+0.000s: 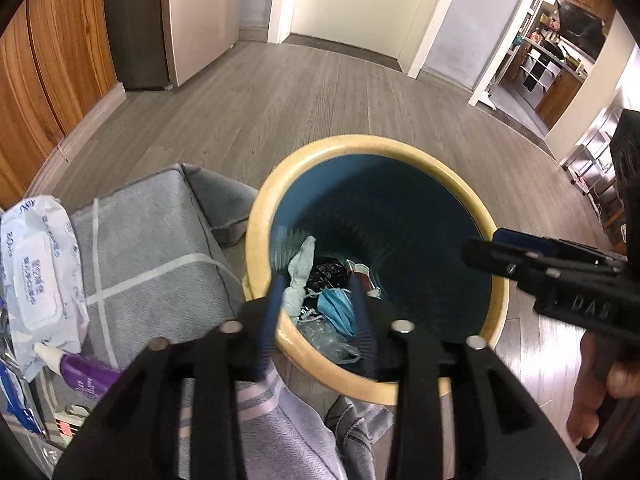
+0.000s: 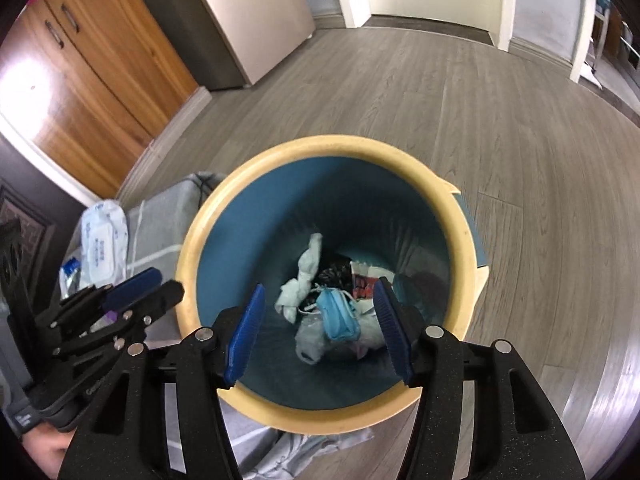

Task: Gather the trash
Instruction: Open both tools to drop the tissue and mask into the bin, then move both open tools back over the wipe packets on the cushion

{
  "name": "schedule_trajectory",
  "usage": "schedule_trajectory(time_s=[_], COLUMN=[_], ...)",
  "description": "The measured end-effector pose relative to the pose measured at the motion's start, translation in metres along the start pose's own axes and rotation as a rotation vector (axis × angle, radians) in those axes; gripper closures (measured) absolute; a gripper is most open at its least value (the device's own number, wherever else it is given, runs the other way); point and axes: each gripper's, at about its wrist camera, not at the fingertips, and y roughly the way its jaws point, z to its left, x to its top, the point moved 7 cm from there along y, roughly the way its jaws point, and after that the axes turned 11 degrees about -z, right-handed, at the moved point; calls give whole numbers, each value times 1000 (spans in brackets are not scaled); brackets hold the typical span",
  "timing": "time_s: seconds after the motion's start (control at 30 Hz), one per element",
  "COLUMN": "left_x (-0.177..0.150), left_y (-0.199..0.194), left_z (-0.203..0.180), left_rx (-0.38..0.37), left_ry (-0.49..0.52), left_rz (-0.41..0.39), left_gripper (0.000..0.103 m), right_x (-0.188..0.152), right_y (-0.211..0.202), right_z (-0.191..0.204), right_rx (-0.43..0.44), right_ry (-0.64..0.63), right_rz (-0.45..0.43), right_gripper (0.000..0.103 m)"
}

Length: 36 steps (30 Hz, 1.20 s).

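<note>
A: Trash status?

B: All in the bin [image 2: 192, 248], at the bottom. Blue face mask [image 2: 336, 314] lies in the middle, long axis running from upper left to lower right in the right wrist view. A twisted pale tissue [image 2: 304, 276] sits left of it, long axis nearly upright in that view. Clear plastic [image 2: 310, 340] below the mask, black crumpled bag [image 2: 334, 272] behind it, red and white wrapper [image 2: 362, 276] to the right.

A: Claws?

B: Left claw [image 1: 320, 276] is partly open with nothing between its fingers; tips are blurred. Right claw [image 2: 320, 328] is open wider, also empty. Both hang over the near rim, pointing down into the bin.

A: Bin itself?

B: Round, upright, mouth facing up. Cream rim, dark blue inside. Rim has a chipped notch at the far right in the right wrist view.

A: Room around it?

B: Wood floor [image 2: 500, 120] is open beyond and right of the bin. On the left, a grey cloth-covered block [image 1: 152, 248] touches or nearly touches the rim. A wipes pack [image 1: 36, 264] lies on it, a purple tube [image 1: 80, 372] beside that.
</note>
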Motion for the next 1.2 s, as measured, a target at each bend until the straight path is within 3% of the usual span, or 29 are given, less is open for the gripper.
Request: schedule_trajectory(time_s=[0.13, 0.4, 0.7, 1.2], left_x=[5, 8, -14, -73], left_y=[-17, -67, -120, -210], left_z=[8, 55, 133, 250], left_rx=[7, 72, 164, 297], left_ry=[2, -25, -104, -203], left_rz=[-45, -122, -163, -201], left_gripper=[43, 33, 32, 32], right_x=[6, 10, 11, -2], right_y=[-8, -18, -26, -26], right_z=[-1, 18, 60, 166], right_rx=[-14, -16, 23, 136], right_ry=[5, -41, -99, -217], right_rz=[-27, -54, -85, -108], right_gripper=[36, 28, 25, 19])
